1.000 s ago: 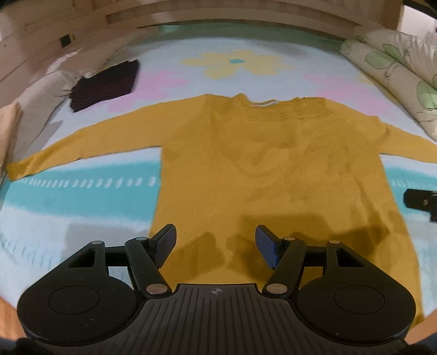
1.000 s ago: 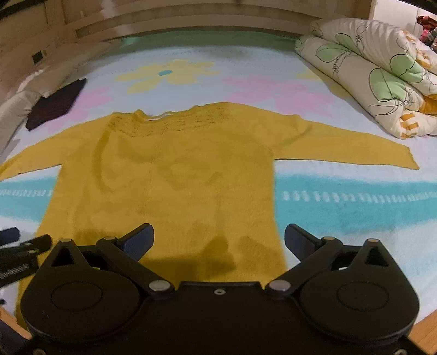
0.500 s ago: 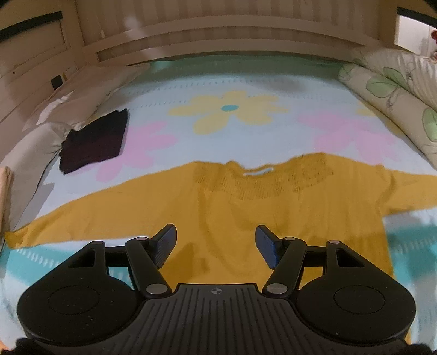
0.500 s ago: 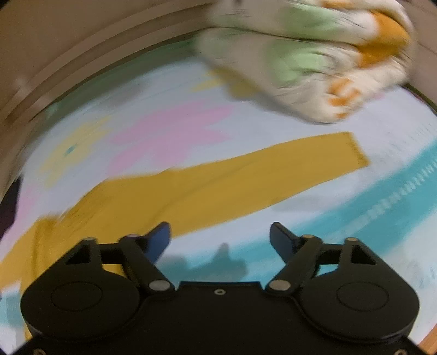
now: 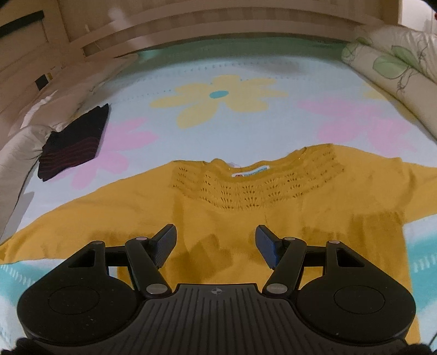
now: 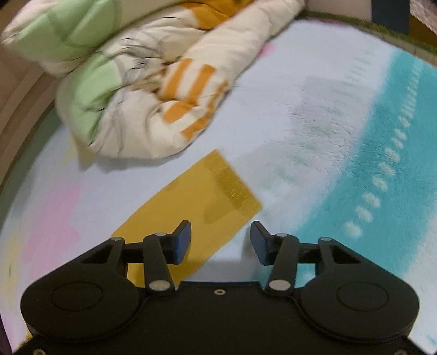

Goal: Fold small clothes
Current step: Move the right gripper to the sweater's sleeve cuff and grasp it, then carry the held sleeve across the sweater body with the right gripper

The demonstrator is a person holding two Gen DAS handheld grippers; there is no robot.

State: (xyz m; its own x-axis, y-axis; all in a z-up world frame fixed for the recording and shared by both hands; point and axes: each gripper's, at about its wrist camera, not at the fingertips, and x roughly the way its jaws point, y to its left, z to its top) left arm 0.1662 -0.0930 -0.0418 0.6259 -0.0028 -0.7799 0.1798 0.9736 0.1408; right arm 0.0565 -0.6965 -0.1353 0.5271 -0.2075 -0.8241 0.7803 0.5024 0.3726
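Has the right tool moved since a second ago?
Yes. The right tool swung from above the yellow sweater's body out to its sleeve cuff, nearer the rolled quilt. Its jaws have just been closing, with nothing gripped between them.

We see a pale blue blanket point(image 5: 169, 82) printed with a yellow flower point(image 5: 218, 95) and pink flowers, plus a teal stripe point(image 6: 396, 163) with white dashes. A folded dark garment point(image 5: 73, 142) with red lines lies near its left edge beside a beige pillow point(image 5: 21, 147). A rolled floral quilt point(image 6: 131, 82) rests at the right. A wooden headboard point(image 5: 218, 21) stands behind.
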